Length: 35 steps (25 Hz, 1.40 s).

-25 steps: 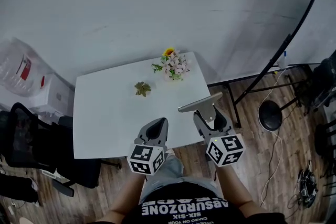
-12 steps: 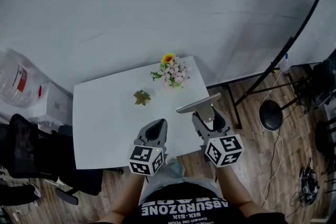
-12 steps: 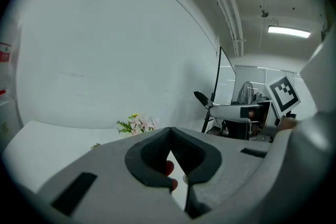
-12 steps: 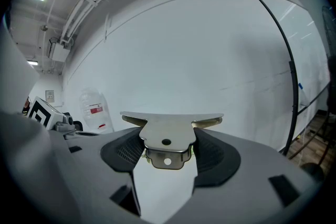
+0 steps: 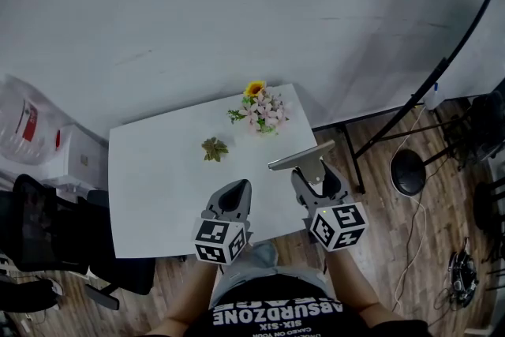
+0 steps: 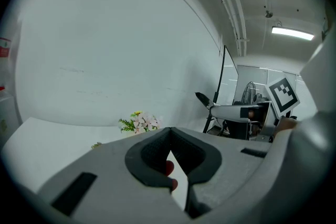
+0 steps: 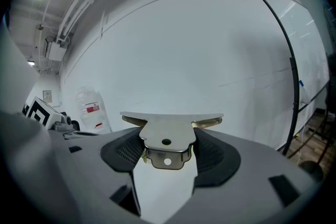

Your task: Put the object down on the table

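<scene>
A flat metal tool (image 5: 300,157) with a wide blade sits crosswise in my right gripper (image 5: 310,172), which is shut on it above the right front part of the white table (image 5: 158,185). In the right gripper view the metal tool (image 7: 168,134) is clamped between the dark pads, blade outward, and the right gripper (image 7: 167,152) is seen from behind. My left gripper (image 5: 234,189) hovers over the table's front edge, shut with nothing in it. In its own view the left gripper (image 6: 169,136) has its tips touching.
A small bunch of flowers (image 5: 261,108) stands at the table's far right, with a dried leaf piece (image 5: 213,148) to its left. A water jug (image 5: 20,118) and black chair (image 5: 39,225) are at left. A black stand (image 5: 406,170) and curved pole (image 5: 458,43) are at right.
The head view has shifted slightly, so the table sits a little differently in frame. Both grippers hold nearly the same place, and the right one still grips the metal tool.
</scene>
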### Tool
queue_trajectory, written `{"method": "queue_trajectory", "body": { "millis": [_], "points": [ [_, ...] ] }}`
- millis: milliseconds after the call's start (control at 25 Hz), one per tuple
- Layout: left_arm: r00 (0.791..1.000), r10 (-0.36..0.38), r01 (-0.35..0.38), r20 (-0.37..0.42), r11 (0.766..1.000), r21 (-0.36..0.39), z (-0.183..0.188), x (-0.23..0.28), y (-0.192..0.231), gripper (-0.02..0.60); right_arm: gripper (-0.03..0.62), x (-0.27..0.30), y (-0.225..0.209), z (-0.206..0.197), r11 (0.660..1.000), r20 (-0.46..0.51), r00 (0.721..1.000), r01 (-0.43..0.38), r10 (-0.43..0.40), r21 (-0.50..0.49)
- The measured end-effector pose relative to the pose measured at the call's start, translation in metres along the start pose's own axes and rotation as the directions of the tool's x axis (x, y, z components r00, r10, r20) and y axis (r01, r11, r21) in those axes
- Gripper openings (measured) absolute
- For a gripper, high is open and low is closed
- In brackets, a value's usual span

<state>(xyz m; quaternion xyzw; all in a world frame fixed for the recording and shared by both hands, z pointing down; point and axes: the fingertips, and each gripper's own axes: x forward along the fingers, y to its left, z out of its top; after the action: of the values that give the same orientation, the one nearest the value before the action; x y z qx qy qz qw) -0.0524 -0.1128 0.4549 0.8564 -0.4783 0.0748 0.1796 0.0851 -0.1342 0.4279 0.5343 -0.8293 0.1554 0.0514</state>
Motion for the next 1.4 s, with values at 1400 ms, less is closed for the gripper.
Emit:
{"method": "queue_trajectory", "body": {
  "millis": [1400],
  "points": [
    [1.000, -0.023, 0.023, -0.016, 0.999, -0.023, 0.002, 0.028, 0.016, 0.005, 0.284, 0.033, -0.013, -0.021, 0.999, -0.088, 0.996, 0.010, -0.012, -0.033]
  ]
}}
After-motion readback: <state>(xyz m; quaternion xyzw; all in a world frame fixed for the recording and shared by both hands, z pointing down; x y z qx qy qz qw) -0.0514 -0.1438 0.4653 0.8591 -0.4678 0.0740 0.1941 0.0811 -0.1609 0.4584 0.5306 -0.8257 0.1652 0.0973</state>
